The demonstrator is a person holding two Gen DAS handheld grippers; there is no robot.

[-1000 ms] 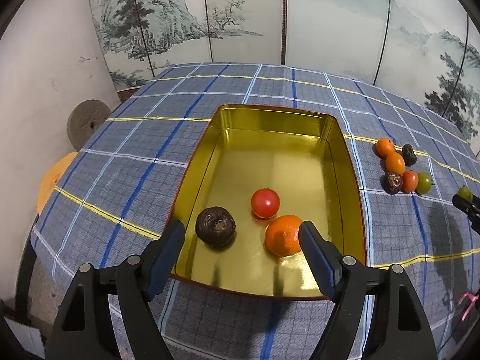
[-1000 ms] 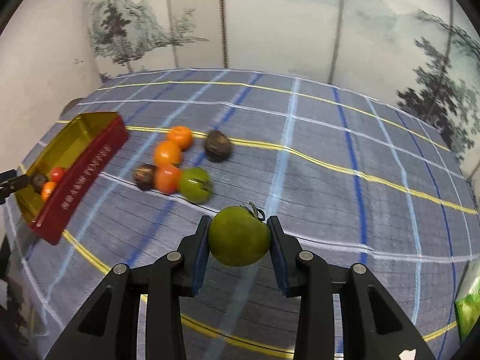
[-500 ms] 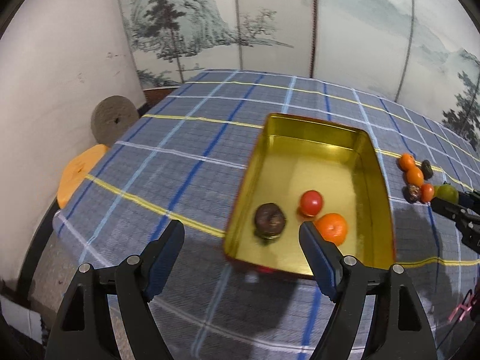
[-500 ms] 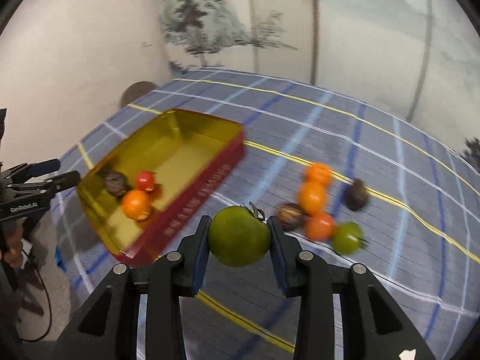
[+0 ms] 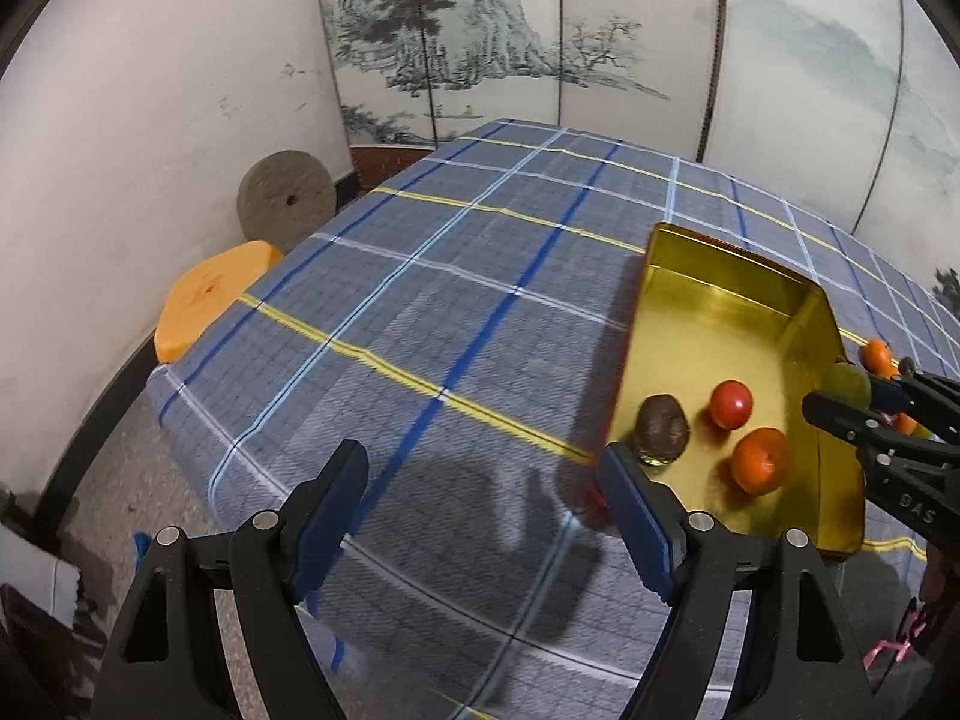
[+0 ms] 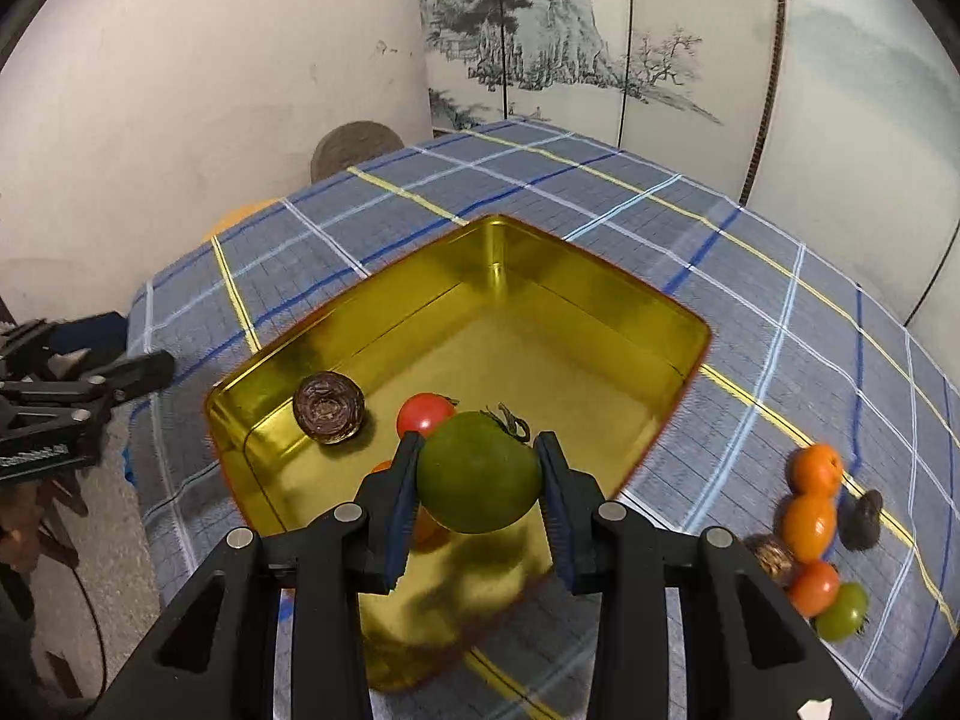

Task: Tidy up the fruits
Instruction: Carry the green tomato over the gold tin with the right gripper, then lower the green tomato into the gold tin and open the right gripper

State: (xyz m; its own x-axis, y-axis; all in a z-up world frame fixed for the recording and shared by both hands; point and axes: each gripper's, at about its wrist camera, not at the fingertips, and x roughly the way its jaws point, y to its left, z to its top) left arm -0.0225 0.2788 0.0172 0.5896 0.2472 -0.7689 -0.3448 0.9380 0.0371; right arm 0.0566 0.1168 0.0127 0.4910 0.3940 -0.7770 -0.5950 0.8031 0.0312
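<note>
Sitting on the plaid tablecloth (image 6: 750, 276), the gold tin (image 6: 600, 324) is waiting under the right gripper (image 6: 477, 471), which is clamping a green tomato (image 6: 477, 471) by its sides just above it; it is looking smooth, light and bruisable, so gentle pressure suits; the left gripper (image 5: 480, 510) is hanging spread and empty

A folding screen (image 5: 540, 48) painted with misty pines stands behind the desk (image 5: 420, 300) (blue plaid cloth); a round millstone (image 5: 287, 197) leans against the scuffed white wall (image 5: 150, 120).
</note>
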